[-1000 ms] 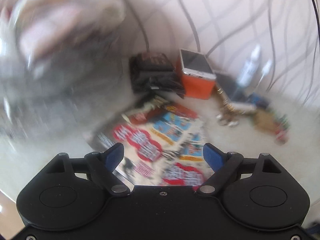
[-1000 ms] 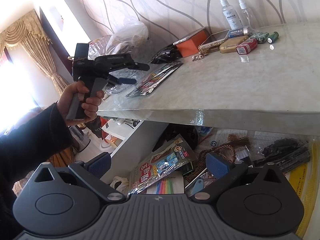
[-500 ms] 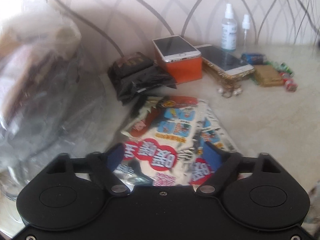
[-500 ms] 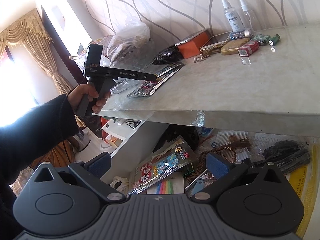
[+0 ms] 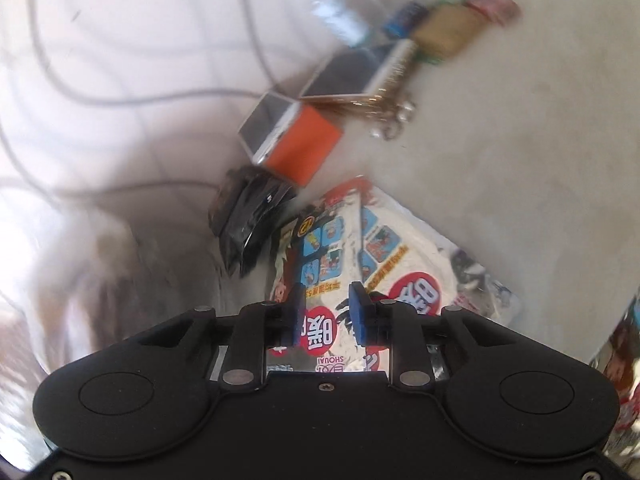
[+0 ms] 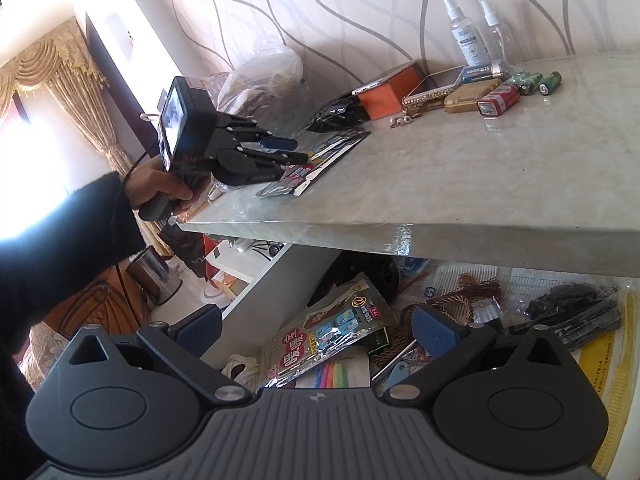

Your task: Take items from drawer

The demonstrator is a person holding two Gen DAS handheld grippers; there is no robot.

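Left wrist view, first: left gripper (image 5: pixel 325 314) at lower centre, jaws closing, nothing pinched, above packet (image 5: pixel 348 256) laid on counter (image 5: pixel 520 168).

Right wrist view: right gripper (image 6: pixel 316 326) wide open, empty, over drawer (image 6: pixel 580 280); second packet (image 6: pixel 320 340) lay inside, lower centre, likely next.

Counter (image 6: pixel 500 184): pale marbled top against a wall (image 6: pixel 360 12) papered with grey wavy lines. Along the wall stand two clear spray bottles (image 6: pixel 466 36), side by side. In front of them lie a blue battery (image 6: pixel 482 72), green batteries (image 6: pixel 528 81), a red and white box (image 6: pixel 498 100) and a gold case (image 6: pixel 468 96). To their left, a phone (image 6: pixel 438 80) in a glittery case; next, an orange box (image 6: pixel 386 94) with a second phone on top. A black foil pouch (image 6: pixel 340 114) lies beside it, a clear plastic bag (image 6: pixel 264 76) farther left. Gold curtains (image 6: pixel 72 92) hang at the bright window.
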